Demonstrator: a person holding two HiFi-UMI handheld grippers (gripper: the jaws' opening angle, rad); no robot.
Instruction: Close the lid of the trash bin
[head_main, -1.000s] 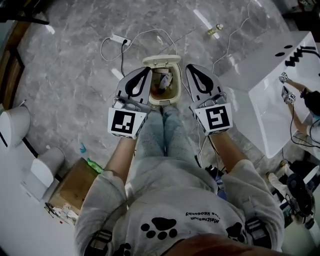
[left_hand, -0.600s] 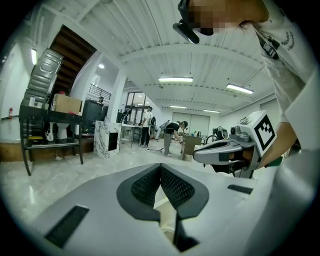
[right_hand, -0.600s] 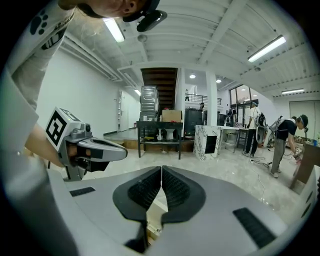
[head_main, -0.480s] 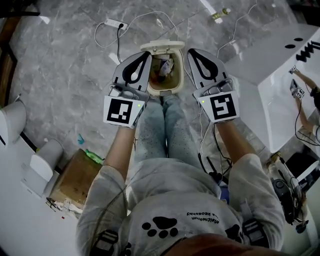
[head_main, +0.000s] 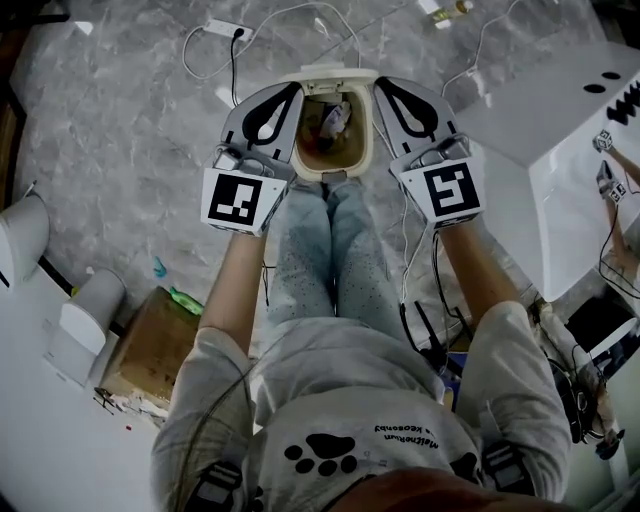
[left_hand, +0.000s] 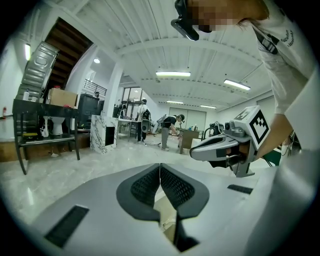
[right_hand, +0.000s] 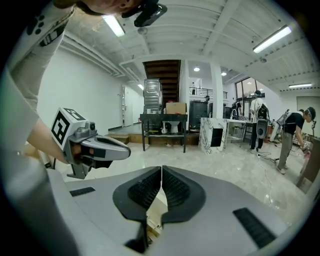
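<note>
The cream trash bin (head_main: 326, 175) stands open on the floor in front of the person's knees, with rubbish inside. Its lid (head_main: 330, 72) stands up at the far side. In the head view my left gripper (head_main: 295, 90) lies along the bin's left rim and my right gripper (head_main: 381, 86) along its right rim. Both are shut with nothing between the pads. In the left gripper view the shut pads (left_hand: 160, 175) point past the right gripper (left_hand: 225, 146). The right gripper view shows its shut pads (right_hand: 161, 176) and the left gripper (right_hand: 97, 146) beside them.
A power strip with cables (head_main: 225, 28) lies on the marble floor beyond the bin. A white table (head_main: 545, 140) stands at the right, and a cardboard box (head_main: 150, 350) and white containers (head_main: 85, 320) at the left. The person's legs (head_main: 325, 250) reach up to the bin.
Both grippers have sunk and moved forward, from just short of the bin to either side of its rim. Their jaws have stayed shut.
</note>
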